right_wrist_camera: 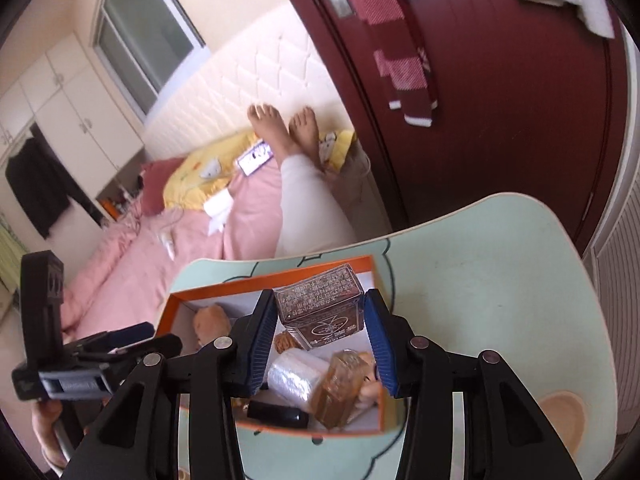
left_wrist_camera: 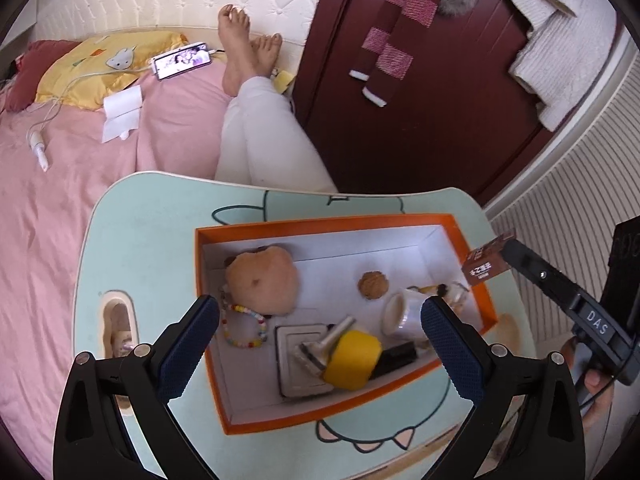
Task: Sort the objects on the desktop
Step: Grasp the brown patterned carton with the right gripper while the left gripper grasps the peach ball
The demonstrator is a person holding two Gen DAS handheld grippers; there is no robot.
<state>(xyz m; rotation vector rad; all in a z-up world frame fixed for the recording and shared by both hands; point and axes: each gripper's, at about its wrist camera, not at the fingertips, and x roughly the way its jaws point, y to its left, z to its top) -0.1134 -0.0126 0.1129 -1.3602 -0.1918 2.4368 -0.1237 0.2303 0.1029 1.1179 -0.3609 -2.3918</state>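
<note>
An orange box (left_wrist_camera: 476, 256) with a white inside sits on the pale green lap table (left_wrist_camera: 152, 232). It holds a tan plush (left_wrist_camera: 262, 280), a bead bracelet (left_wrist_camera: 244, 326), a walnut (left_wrist_camera: 373, 285), a white cup (left_wrist_camera: 402, 314), a yellow roll (left_wrist_camera: 352, 358) and a razor (left_wrist_camera: 324, 344). My left gripper (left_wrist_camera: 320, 350) is open above the box's near side. My right gripper (right_wrist_camera: 320, 340) is shut on a brown carton (right_wrist_camera: 322, 306) and holds it over the box's right end (right_wrist_camera: 376, 276); the carton also shows in the left wrist view (left_wrist_camera: 486, 262).
The table stands on a pink bed (left_wrist_camera: 60, 208). A person's legs (left_wrist_camera: 260, 136) lie beyond the table's far edge. A dark red door (left_wrist_camera: 440, 100) stands at the back right. A phone (left_wrist_camera: 182, 60) and a yellow pillow (left_wrist_camera: 100, 64) lie on the bed.
</note>
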